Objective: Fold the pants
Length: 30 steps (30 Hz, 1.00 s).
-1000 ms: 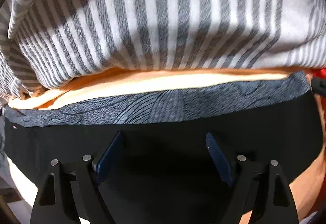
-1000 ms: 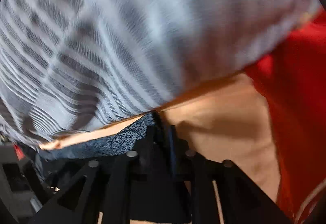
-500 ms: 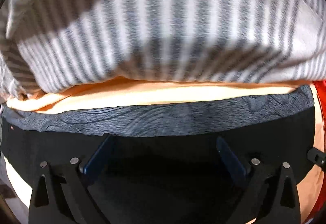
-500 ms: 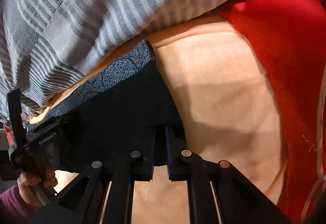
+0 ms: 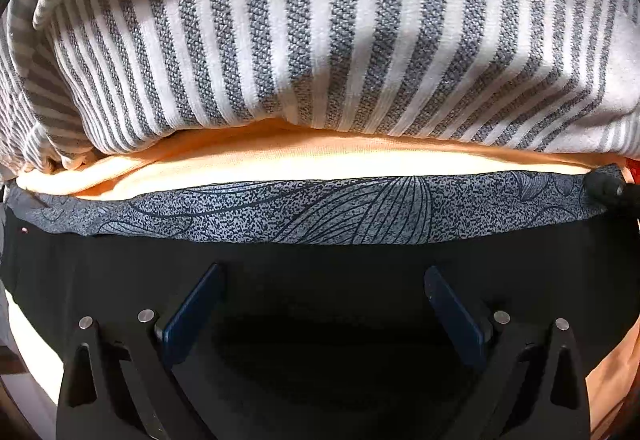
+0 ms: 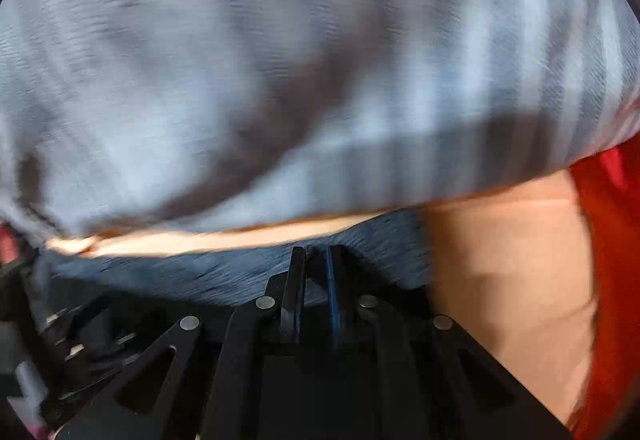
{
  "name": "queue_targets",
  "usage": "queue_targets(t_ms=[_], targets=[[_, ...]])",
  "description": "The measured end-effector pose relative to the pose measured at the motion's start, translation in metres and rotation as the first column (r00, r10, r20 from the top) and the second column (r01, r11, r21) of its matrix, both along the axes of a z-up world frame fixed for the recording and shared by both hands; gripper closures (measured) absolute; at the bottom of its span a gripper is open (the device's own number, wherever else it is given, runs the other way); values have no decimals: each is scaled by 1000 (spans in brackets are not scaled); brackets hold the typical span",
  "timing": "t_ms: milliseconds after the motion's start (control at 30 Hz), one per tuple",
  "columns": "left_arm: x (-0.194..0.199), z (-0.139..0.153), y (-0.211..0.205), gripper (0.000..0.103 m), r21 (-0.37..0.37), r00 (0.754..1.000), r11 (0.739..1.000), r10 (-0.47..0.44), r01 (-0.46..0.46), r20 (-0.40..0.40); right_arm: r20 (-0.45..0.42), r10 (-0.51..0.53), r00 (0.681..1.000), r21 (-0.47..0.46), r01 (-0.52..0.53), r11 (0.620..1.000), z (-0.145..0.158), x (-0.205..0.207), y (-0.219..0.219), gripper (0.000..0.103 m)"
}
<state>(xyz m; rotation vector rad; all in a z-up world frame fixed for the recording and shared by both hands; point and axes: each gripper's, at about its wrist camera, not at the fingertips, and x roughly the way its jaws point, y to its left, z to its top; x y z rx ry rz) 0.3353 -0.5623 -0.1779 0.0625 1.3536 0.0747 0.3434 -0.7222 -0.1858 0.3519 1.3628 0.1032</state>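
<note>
The black pants (image 5: 320,268) with a grey patterned waistband (image 5: 320,211) lie flat on a peach sheet (image 5: 320,163). My left gripper (image 5: 322,292) is open, its blue pads (image 5: 192,312) spread just above the black cloth. In the blurred right wrist view my right gripper (image 6: 314,272) is shut on the waistband (image 6: 224,272) near the pants' right corner. Its tip shows at the right end of the waistband in the left wrist view (image 5: 604,185).
A grey and white striped blanket (image 5: 320,31) bulges just behind the waistband and fills the upper half of both views (image 6: 280,59). Red cloth (image 6: 612,260) lies to the right of the peach sheet (image 6: 508,280).
My right gripper has swung forward and left to the waistband corner, still shut on the pants. My left gripper stays open over the black cloth, almost unmoved.
</note>
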Motion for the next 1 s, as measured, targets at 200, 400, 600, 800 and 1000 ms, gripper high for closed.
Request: queue_targets(t_ms=[200, 400, 600, 800, 1000], targets=[[-15, 11, 37, 1, -3, 1000, 1000, 1, -1, -3, 27, -121, 992, 16, 121, 993, 38, -31, -33, 83], [-54, 37, 90, 1, -18, 1000, 1000, 10, -9, 17, 3, -62, 998, 25, 62, 998, 58, -88, 15, 53], [-74, 51, 182, 1, 36, 997, 999, 16, -19, 74, -31, -3, 1000, 75, 5, 997, 63, -130, 91, 53], [-38, 50, 293, 4, 111, 990, 987, 110, -119, 84, -29, 16, 999, 106, -13, 994, 56, -141, 185, 53], [-18, 8, 383, 26, 87, 980, 976, 198, -199, 19, -58, 7, 998, 122, 0, 992, 46, -141, 242, 54]])
